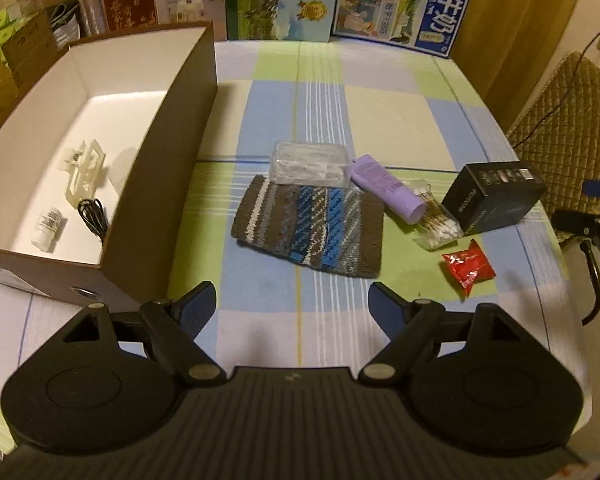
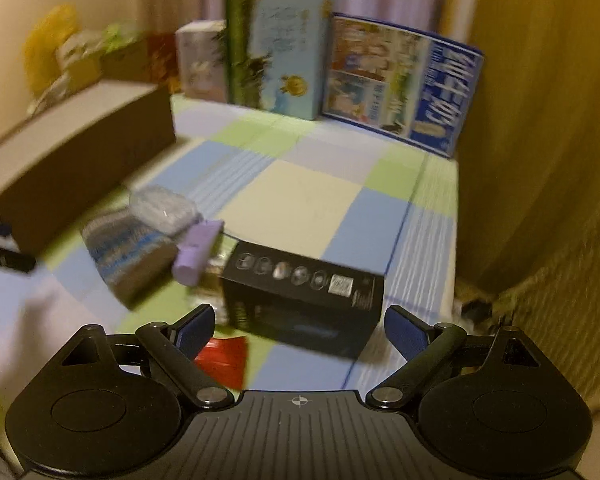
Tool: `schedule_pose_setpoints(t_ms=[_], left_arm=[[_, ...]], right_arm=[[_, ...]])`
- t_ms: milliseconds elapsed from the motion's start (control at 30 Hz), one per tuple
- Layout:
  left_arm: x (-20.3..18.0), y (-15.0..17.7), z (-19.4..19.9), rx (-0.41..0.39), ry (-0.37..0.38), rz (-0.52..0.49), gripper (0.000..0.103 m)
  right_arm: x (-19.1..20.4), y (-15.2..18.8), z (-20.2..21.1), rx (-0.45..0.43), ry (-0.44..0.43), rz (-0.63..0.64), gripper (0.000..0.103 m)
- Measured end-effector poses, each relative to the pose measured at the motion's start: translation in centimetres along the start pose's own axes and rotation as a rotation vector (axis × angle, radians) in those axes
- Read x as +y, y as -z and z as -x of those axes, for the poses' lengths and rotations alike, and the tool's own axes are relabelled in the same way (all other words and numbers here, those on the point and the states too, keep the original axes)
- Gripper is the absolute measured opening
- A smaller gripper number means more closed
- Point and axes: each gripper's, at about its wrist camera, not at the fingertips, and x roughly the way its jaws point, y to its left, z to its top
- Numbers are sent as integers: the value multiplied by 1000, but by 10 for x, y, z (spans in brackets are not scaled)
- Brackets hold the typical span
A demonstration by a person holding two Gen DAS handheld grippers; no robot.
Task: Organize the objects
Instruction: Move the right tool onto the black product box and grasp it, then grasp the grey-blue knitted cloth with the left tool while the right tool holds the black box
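The right wrist view is blurred, so the print on the black box (image 2: 304, 300) cannot be read. The red packet (image 2: 224, 360) is partly hidden behind the right gripper (image 2: 300, 330).

From the left wrist we are looking down across the checked tablecloth (image 1: 396, 120) from higher up, while the right wrist is facing lower and nearer the black box (image 2: 300, 300), both sharing the back cartons (image 1: 284, 0).
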Motion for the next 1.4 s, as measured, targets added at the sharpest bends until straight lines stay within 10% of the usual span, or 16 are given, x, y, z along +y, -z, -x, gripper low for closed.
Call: schedule_pose_setpoints(t_ms=[533,800,1400], left_arm=[[-8,-9,-45,59,-24,0,81],[-11,-14,-65,68,10,-39,85],[-45,-37,-132,51,-24,-247,98]], right_arm=[[3,-8,-83,125,-158,500,77],[-24,-20,-71,186,-131,237,45],[-48,-13,-53,177,-33,-200,42]])
